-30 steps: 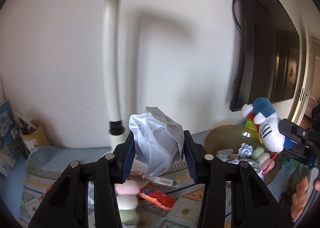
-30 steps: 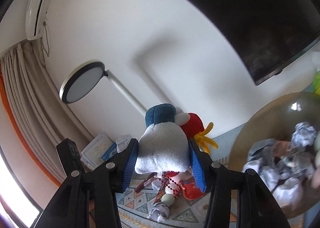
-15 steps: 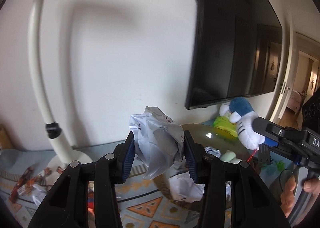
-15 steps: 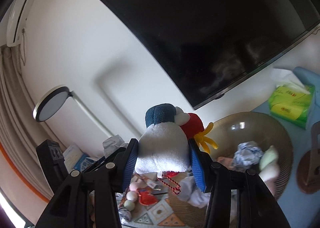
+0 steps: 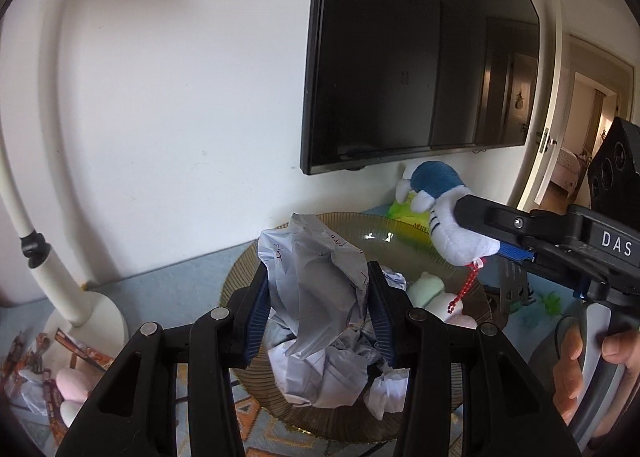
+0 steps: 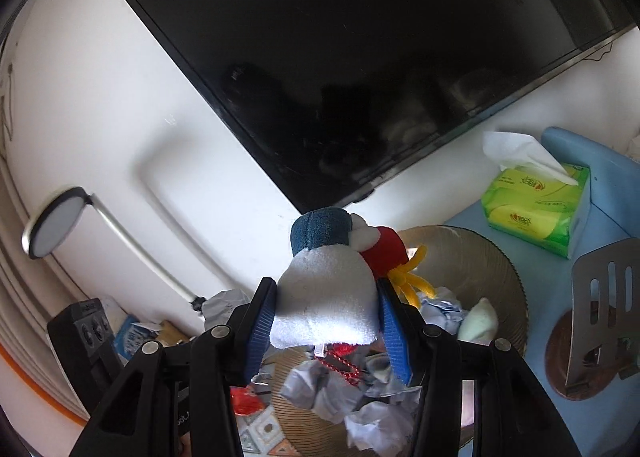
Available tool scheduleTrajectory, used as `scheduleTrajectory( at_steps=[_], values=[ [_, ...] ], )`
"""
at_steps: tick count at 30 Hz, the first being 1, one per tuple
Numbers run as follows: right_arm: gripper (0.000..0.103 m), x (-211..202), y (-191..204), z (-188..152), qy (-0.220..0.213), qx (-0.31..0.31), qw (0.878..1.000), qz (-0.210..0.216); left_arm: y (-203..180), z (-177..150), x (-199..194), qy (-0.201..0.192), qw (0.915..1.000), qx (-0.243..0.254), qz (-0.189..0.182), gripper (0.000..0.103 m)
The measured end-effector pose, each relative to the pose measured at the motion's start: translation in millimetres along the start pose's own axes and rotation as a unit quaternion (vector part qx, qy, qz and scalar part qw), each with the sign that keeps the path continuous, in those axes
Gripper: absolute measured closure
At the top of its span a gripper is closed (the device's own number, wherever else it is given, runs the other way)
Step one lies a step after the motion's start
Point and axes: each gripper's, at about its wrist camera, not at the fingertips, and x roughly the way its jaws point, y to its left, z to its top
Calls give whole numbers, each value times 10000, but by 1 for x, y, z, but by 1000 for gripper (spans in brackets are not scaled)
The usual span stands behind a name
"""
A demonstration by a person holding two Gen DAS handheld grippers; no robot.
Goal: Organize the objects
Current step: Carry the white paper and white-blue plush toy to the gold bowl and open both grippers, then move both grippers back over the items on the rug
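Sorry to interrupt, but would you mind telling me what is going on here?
A person is tidying up with a handheld gripper in each hand. The left gripper is shut on a crumpled paper ball, and the right gripper is shut on a plush toy. Both are held above a large bowl that already holds crumpled papers and soft toys. Nothing has been let go yet.
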Motion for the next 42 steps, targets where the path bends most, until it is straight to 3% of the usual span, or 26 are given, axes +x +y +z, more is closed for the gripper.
scheduleTrajectory(
  at_steps=[4, 5, 6, 7, 9, 23, 33, 42],
  values=[
    [48, 20, -5, -1, 163, -36, 9997, -151, -6, -5, 19, 161, 9996, 27, -209, 58],
    [39, 28, -6, 0, 248, -41, 9995, -171, -7, -7, 25, 231, 9995, 55, -200, 49],
    [15, 35, -6, 0, 329, -45, 9992, -241, -8, -8, 30, 330, 9992, 75, -202, 19],
    [1, 41, -5, 0, 403, -80, 9983, -416, -7, -11, 37, 565, 9981, 102, -222, 0],
    [0, 43, -3, 0, 368, -177, 9977, -536, -6, -15, 46, 826, 9962, 120, -253, 1],
    [0, 41, 18, -16, 377, 86, 9984, -415, 33, -23, 20, 789, 9968, -101, 44, 0],
    [0, 42, 84, -35, 477, -409, 9979, -139, 88, -18, -50, 528, 9966, -102, 629, 0],
    [0, 70, 149, -83, 909, -881, 9916, 274, 175, -42, -115, 437, 9895, -823, 1105, 0]
  ],
)
